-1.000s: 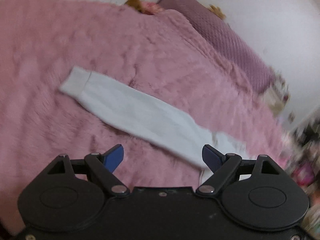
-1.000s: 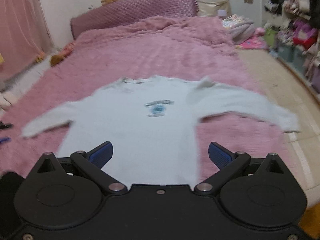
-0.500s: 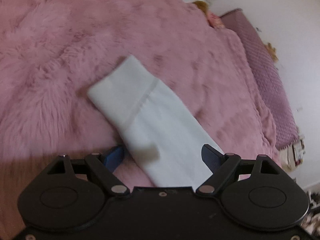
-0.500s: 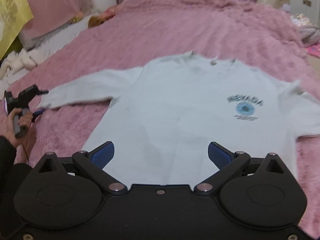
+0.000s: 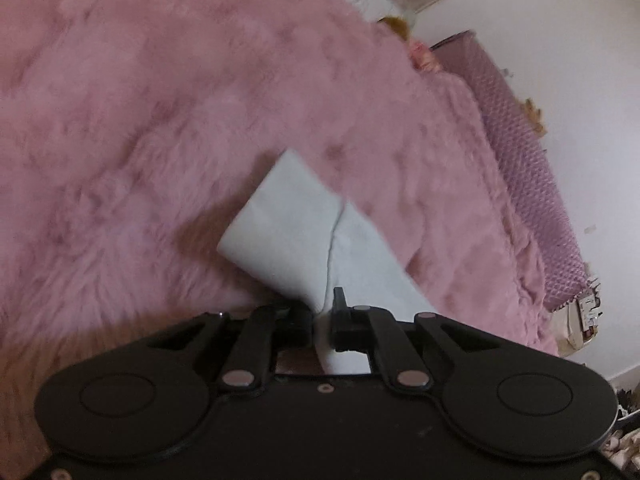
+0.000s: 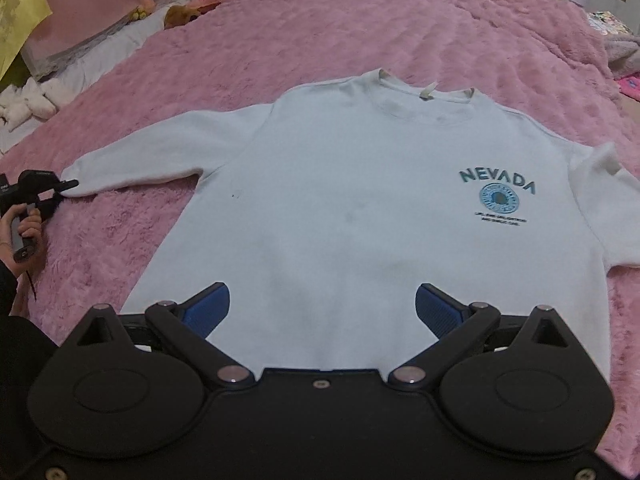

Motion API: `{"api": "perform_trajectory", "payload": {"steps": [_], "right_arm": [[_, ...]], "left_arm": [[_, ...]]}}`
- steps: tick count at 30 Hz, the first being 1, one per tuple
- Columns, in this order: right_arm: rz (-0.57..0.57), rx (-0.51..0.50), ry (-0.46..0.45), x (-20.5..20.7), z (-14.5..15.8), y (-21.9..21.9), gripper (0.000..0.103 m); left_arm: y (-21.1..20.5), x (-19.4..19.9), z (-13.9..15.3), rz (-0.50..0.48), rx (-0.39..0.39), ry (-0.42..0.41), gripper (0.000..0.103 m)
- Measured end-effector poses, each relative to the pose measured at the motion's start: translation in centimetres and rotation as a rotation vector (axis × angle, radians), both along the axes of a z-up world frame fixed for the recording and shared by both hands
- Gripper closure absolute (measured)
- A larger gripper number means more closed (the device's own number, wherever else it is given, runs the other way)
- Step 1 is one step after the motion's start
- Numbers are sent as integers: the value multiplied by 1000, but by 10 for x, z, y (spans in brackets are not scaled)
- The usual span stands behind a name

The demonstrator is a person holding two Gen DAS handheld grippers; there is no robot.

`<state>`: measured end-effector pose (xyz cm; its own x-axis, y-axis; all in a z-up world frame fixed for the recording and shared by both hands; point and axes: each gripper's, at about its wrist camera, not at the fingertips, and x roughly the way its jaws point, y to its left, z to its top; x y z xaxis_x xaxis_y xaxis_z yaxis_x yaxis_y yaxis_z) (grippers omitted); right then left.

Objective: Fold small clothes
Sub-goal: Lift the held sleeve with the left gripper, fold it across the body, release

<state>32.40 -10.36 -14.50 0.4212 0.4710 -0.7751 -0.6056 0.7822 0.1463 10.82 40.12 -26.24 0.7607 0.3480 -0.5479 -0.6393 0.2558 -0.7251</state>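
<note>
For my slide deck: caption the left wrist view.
Left tool shut on the cuff end of the white sweatshirt sleeve, which lies on a fluffy pink blanket.

The white sweatshirt (image 6: 360, 200) lay flat and face up on the pink blanket (image 6: 360, 32), collar at the far end, hem nearest the camera. "NEVADA" in teal sat over a round blue badge on the chest. One sleeve (image 6: 160, 148) stretched out straight to the side, and its cuff (image 5: 280, 236) was pinched and creased, lifted slightly off the fur.
</note>
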Motion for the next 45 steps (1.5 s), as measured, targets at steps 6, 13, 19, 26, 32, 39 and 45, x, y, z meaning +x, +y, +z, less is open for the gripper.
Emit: {"api": "perform_trajectory", "payload": {"steps": [6,13,19,26,32,39,45], "right_arm": [[-162,-86,-70,12,1,-47,27],[-235,-77,-60,8,-5,-103,65],[-263,-47,-89,7,-13,-134,70],[-283,30,-88,13,-22,-180,36],[-378,87,99,26,-52,-216,30],[-333,197,74,7,-43,-232,25],[-357,140,46,7,-47,-239,25]], "left_arm": [[-23,28,71,-75,176,-6,98],[-89,91,156,-223,347,-42,98],[-176,165,199,-378,427,-58,97],[-295,261,221,-585,501,-37,97],[-396,328,217,-728,503,-38,97],[-499,401,177,-874,452,-33,97],[-573,444,133,-1001,449,32,95]]}}
